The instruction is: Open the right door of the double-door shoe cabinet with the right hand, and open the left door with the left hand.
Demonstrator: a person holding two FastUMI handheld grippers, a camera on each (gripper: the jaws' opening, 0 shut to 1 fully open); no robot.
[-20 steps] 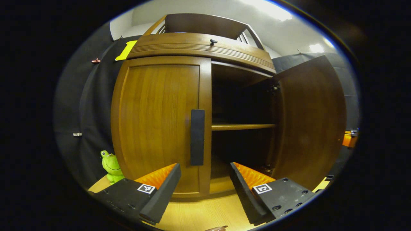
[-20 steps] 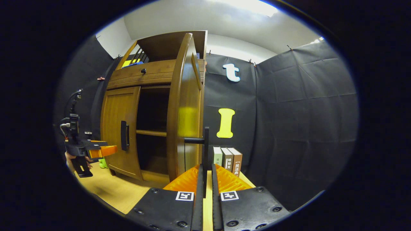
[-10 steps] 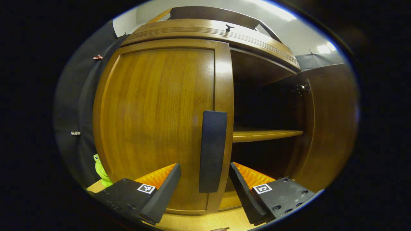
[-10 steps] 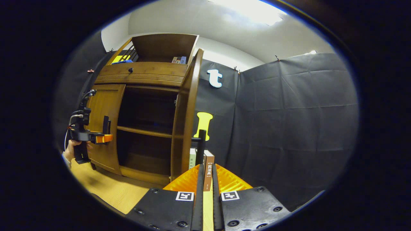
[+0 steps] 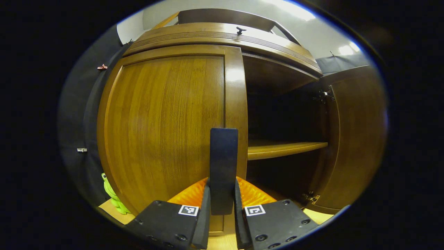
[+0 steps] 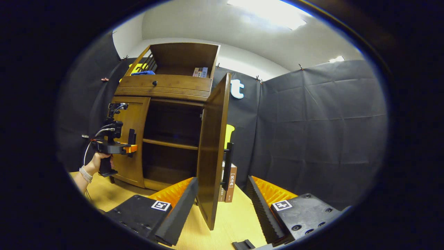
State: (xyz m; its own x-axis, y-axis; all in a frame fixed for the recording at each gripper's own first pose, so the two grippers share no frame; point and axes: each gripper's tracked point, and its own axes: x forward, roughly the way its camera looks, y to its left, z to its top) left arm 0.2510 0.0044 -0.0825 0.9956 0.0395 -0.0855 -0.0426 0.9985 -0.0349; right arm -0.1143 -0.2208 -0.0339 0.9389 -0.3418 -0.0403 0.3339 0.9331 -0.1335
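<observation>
Shoe cabinet (image 6: 166, 132): stands on the wooden tabletop (image 6: 229, 222); right door (image 6: 212, 152) swung wide, left door (image 5: 163, 128) shut.
Left gripper (image 5: 222, 208): you pinch the left door's handle (image 5: 223, 170).
Right gripper (image 6: 222, 205): spread, holding nothing.
Risk: pulling straight may slip off the handle; follow the hinge arc.
Room: black cloth walls, books (image 6: 230, 184) behind the right door.

glossy wooden cabinet (image 5: 166, 114), matt handle (image 5: 223, 166)
</observation>
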